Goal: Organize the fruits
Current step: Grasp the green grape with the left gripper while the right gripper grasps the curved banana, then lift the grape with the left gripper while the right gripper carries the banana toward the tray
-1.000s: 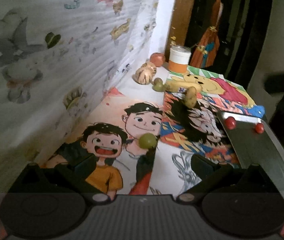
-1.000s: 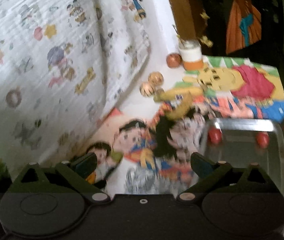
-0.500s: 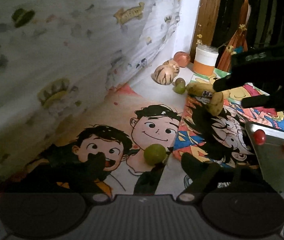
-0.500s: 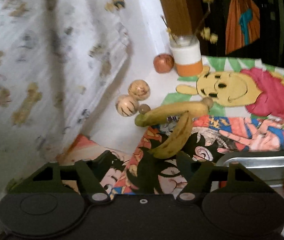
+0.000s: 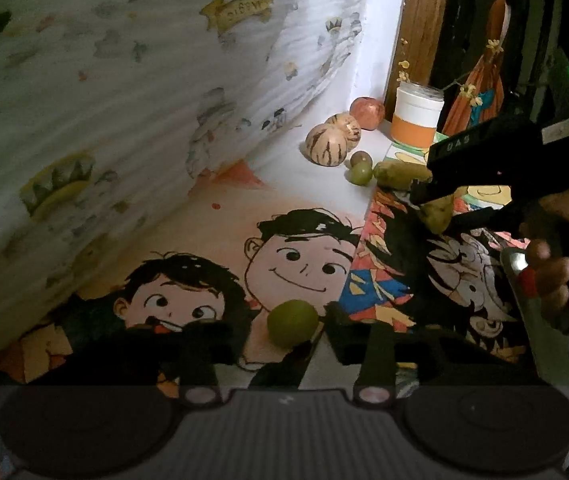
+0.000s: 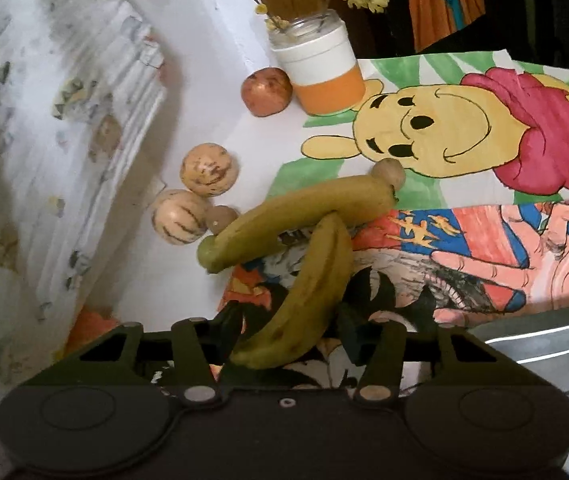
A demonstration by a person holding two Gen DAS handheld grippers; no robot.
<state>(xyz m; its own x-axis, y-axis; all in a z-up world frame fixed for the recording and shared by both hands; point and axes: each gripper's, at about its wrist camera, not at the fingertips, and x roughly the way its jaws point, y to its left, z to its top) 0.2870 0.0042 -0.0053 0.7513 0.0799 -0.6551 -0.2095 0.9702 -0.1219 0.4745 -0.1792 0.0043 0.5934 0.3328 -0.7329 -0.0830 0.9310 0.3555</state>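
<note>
A round green fruit (image 5: pixel 292 322) lies on the cartoon-print mat between the fingers of my left gripper (image 5: pixel 280 328). Its jaws are closing; the right finger is at the fruit and a gap shows on the left. My right gripper (image 6: pixel 290 322) straddles the lower end of a yellow banana (image 6: pixel 308 292), which leans on a second banana (image 6: pixel 304 216). Its jaws are closing too, with a little space left of the banana. In the left wrist view the right gripper (image 5: pixel 440 208) hangs over the banana tip, held by a person's hand (image 5: pixel 556 264).
Two striped round fruits (image 6: pixel 209 167), a small brown fruit (image 6: pixel 222 218), a red apple (image 6: pixel 266 90) and a white-and-orange jar (image 6: pixel 320 68) stand at the back. A metal tray (image 6: pixel 544 340) with small red fruits (image 5: pixel 526 280) lies right. A printed cloth rises on the left.
Both grippers came down and forward, and their jaws narrowed. The left now brackets the green fruit; the right swung in from above the tray and brackets the banana.
</note>
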